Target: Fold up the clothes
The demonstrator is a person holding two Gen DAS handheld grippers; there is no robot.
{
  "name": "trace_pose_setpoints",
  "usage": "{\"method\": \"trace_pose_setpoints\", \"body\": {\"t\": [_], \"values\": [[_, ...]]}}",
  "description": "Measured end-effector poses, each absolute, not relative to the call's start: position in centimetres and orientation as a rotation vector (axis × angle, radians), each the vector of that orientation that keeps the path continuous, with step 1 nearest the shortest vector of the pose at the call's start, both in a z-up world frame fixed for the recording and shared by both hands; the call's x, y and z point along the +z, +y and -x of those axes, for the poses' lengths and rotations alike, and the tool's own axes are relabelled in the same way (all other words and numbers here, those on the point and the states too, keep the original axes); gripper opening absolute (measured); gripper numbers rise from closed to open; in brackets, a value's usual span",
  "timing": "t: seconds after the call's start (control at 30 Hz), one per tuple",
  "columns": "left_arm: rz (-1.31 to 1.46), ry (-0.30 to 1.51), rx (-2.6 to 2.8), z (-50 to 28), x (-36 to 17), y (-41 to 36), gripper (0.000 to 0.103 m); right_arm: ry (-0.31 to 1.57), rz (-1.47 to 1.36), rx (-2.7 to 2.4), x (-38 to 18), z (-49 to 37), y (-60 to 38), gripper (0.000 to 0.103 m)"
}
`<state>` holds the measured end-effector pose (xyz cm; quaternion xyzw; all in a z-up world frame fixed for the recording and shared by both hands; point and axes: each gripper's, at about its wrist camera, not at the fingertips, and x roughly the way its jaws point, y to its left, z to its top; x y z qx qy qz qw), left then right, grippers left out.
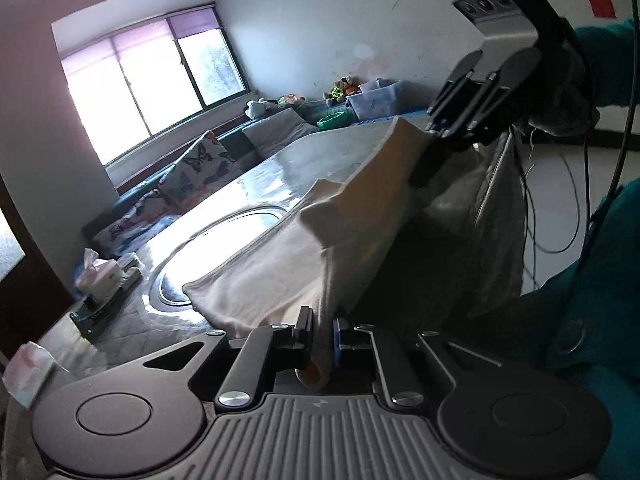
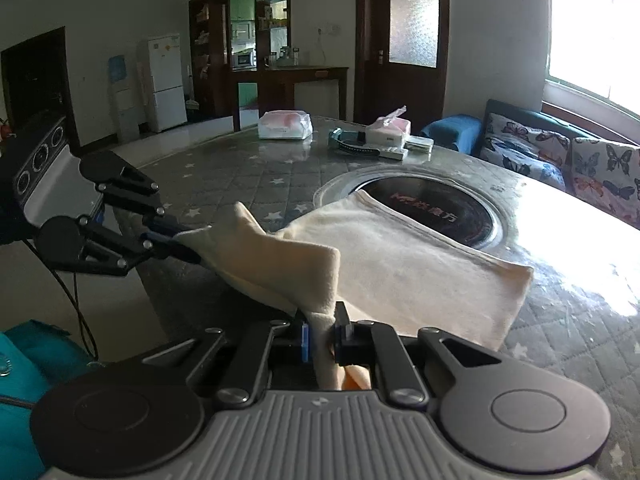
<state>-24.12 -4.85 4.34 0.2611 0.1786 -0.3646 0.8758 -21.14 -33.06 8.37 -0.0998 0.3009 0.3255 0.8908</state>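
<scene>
A cream-coloured garment (image 2: 400, 264) lies partly on the quilted table (image 2: 248, 184), its far part over the round dark hob inset (image 2: 440, 208). My left gripper (image 1: 322, 334) is shut on one near corner of the garment (image 1: 280, 264). My right gripper (image 2: 322, 334) is shut on the other near corner. Both hold the near edge lifted at the table's edge, and the cloth sags between them. The right gripper shows in the left wrist view (image 1: 452, 128). The left gripper shows in the right wrist view (image 2: 180, 240).
On the table's far side are a tissue box (image 2: 390, 126), a plastic-wrapped pack (image 2: 284, 124) and small devices (image 2: 352, 144). A sofa with butterfly cushions (image 2: 560, 156) stands by the window. Cables (image 1: 560, 200) hang near my teal sleeve (image 1: 600, 300).
</scene>
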Motion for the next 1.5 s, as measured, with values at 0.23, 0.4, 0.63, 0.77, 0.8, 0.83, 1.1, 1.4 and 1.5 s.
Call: {"method": "trace_pose_setpoints", "body": {"t": [0.23,0.4,0.63,0.77,0.8,0.83,1.1,1.4,1.5], "values": [[-0.447,0.369,-0.714,19.8,6.8,-5.5,0.011,0.628,0.182,0.643,9.9,17.8,-33.8,0.009],[-0.408,0.383,-0.664,14.7,8.0,-6.6,0.011,0.648,0.166,0.622,11.2,12.1,-34.3,0.009],[-0.364,0.499,-0.565,4.9,6.1,-8.9,0.011,0.725,0.162,0.561,9.0,1.9,-34.0,0.009],[-0.364,0.559,-0.494,1.7,4.2,-9.9,0.011,0.782,0.119,0.475,5.3,-2.0,-33.8,0.012],[-0.360,0.566,-0.479,1.4,3.9,-10.0,0.011,0.791,0.099,0.452,4.5,-2.5,-34.0,0.012],[-0.357,0.573,-0.464,1.1,3.7,-10.0,0.012,0.796,0.065,0.426,3.7,-2.9,-34.4,0.018],[-0.322,0.601,-0.362,-0.7,2.8,-10.4,0.020,0.717,0.006,0.352,4.5,-1.5,-36.3,0.022],[-0.180,0.686,-0.507,-1.3,4.0,-12.9,0.020,0.777,-0.011,0.418,3.8,-3.1,-32.8,0.022],[-0.178,0.717,-0.485,-2.3,3.0,-13.5,0.020,0.792,0.020,0.388,2.8,-3.6,-32.0,0.022]]}}
